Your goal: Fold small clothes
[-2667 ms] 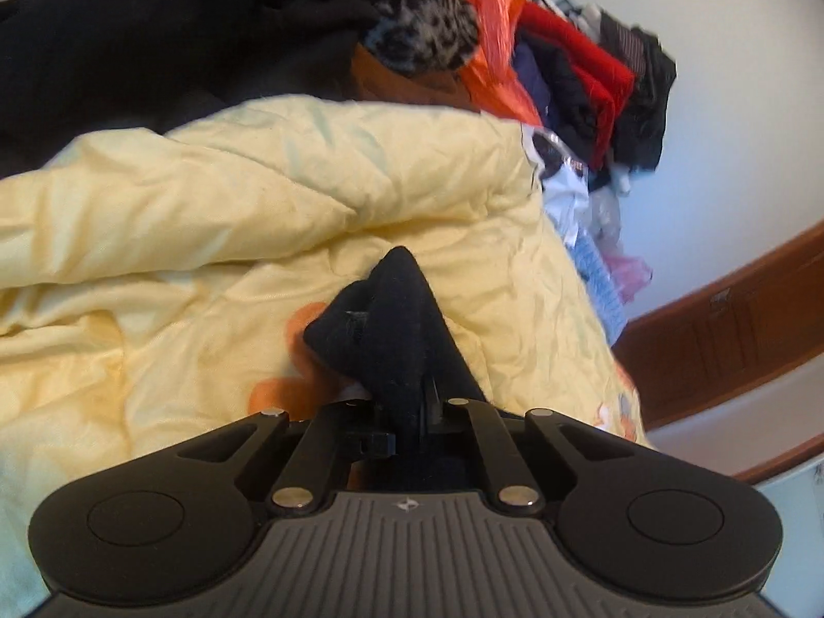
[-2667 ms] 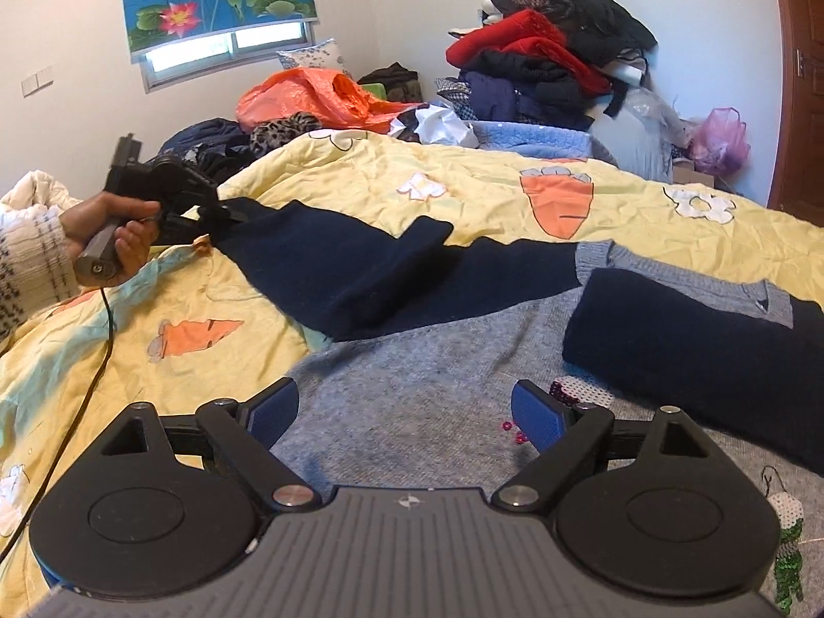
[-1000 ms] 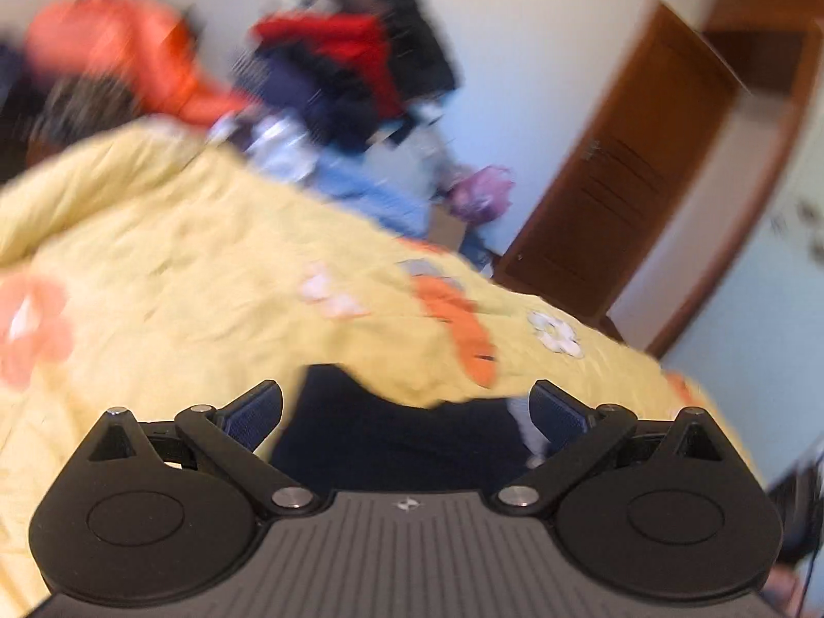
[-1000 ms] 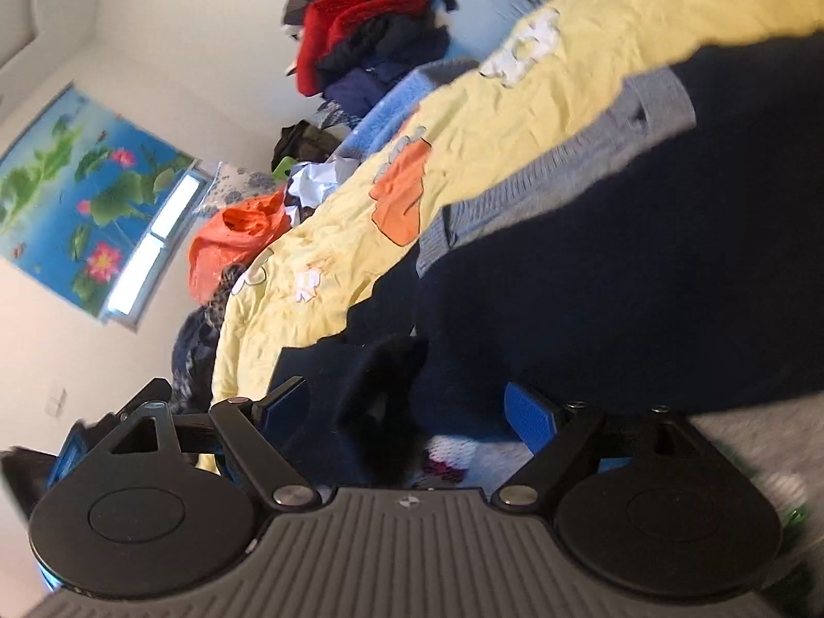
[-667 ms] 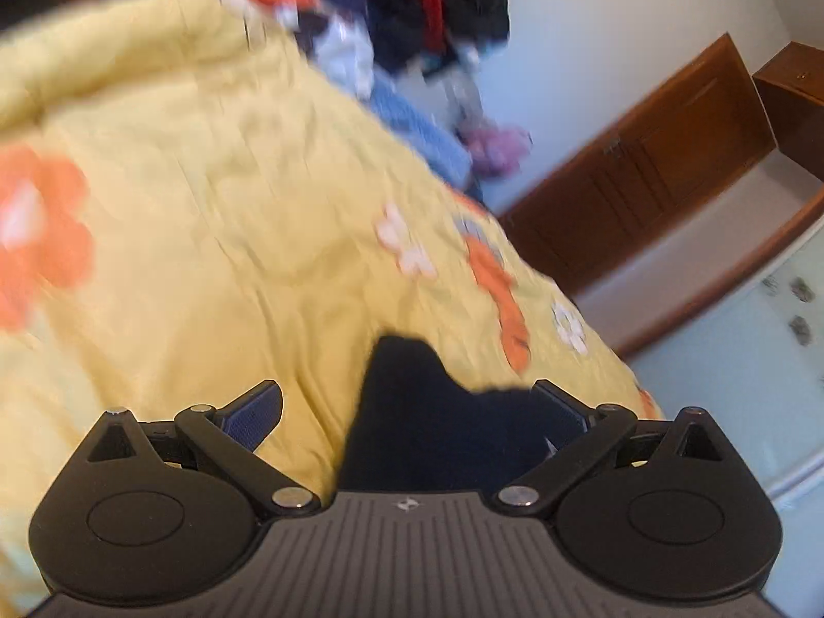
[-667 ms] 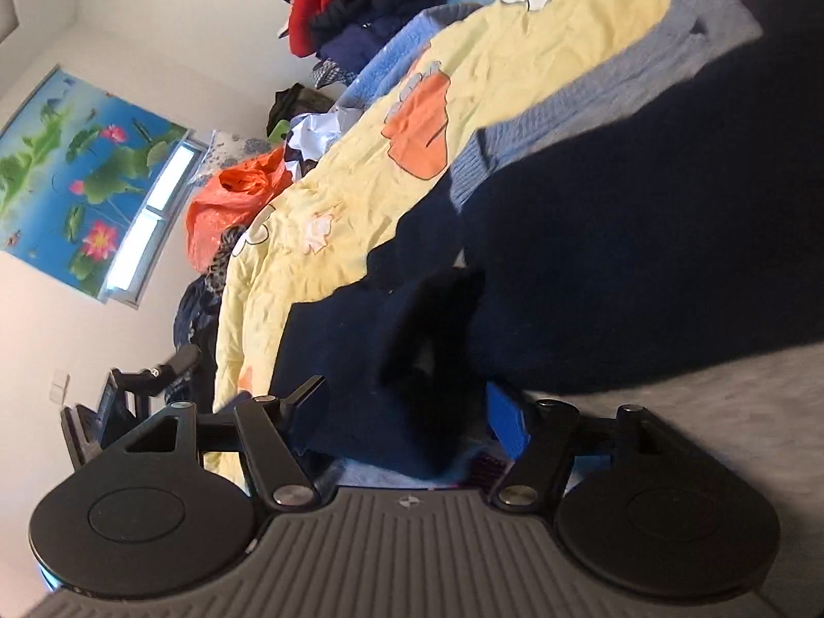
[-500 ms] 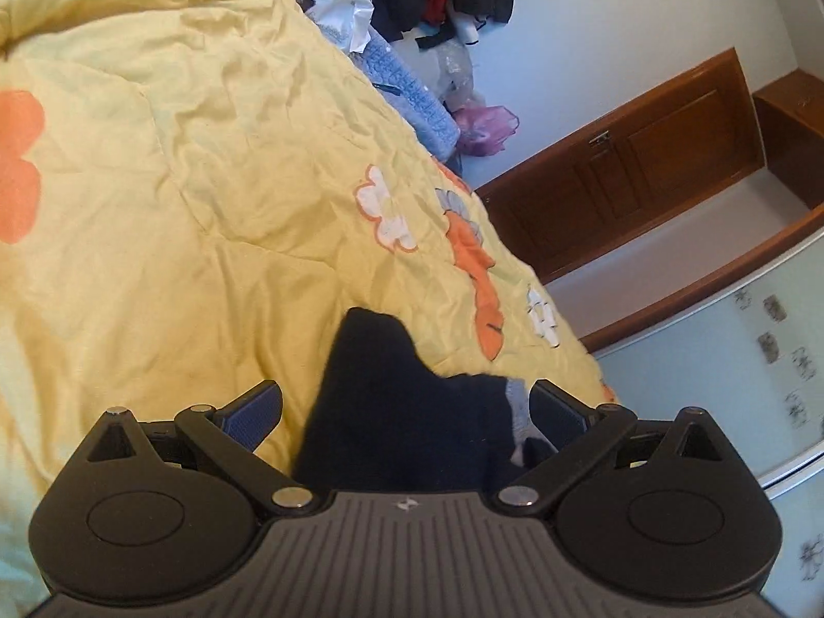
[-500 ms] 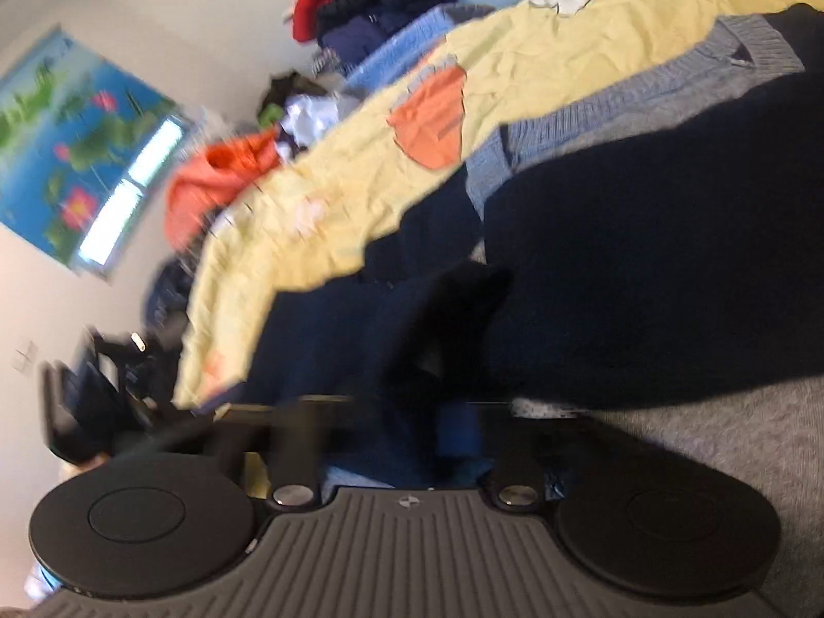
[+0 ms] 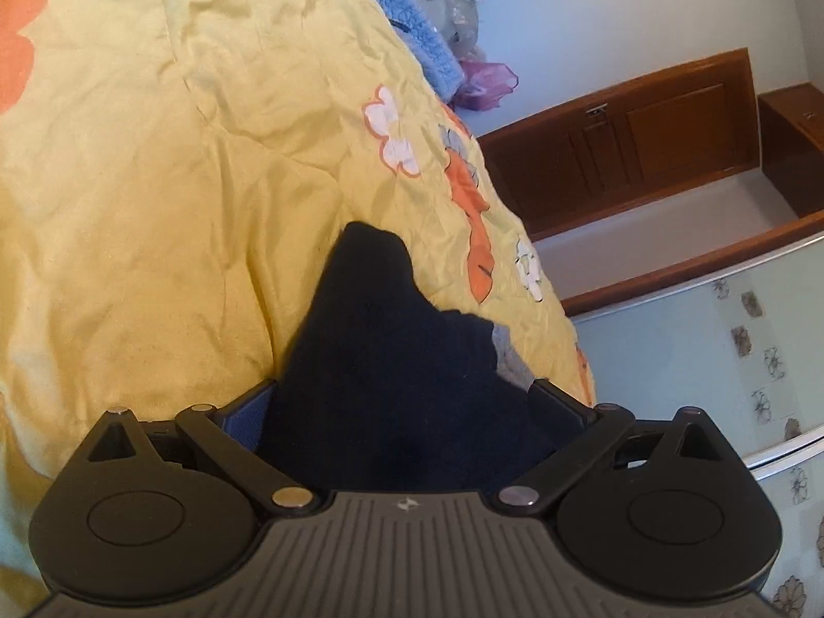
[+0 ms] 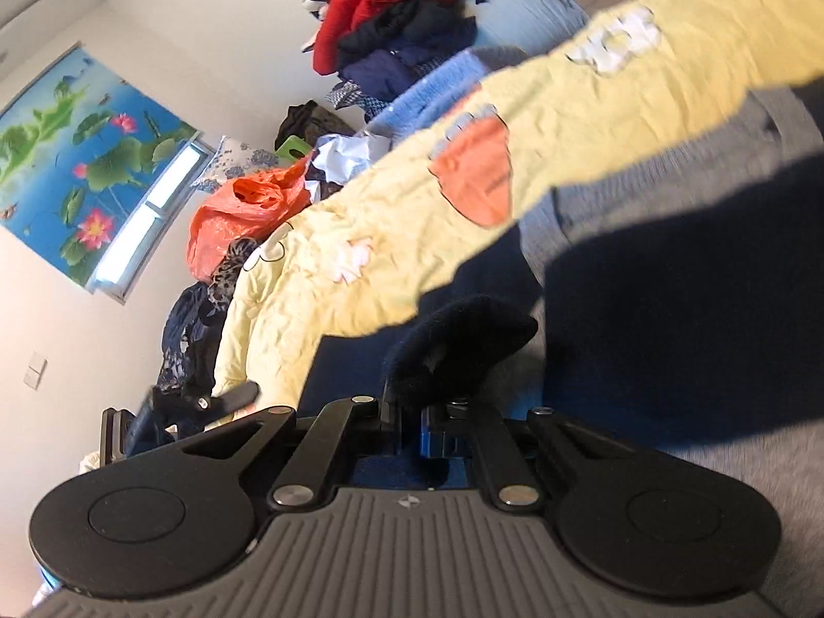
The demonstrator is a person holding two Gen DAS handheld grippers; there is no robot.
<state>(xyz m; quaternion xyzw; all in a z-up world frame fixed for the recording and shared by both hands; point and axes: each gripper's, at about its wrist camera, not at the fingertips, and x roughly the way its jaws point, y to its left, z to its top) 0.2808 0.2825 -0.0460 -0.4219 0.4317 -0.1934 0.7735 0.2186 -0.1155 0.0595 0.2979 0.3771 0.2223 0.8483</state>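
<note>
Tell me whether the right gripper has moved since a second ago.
Yes. The right gripper has just closed, now pinching a fold of the navy sweater, and has shifted: the lotus window blind sits higher and larger in its view.

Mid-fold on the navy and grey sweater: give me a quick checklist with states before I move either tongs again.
1. Right tongs shut on a bunched fold of the navy sleeve: ok.
2. Left tongs gripping: not ok; jaws wide, have just been closing, navy sweater between them, unpinched.
3. Yellow quilt caught in either grip: cannot tell.
4. Grey body lying flat: cannot tell, blurred.
5. Clothes pile away from the fold area: ok.
</note>
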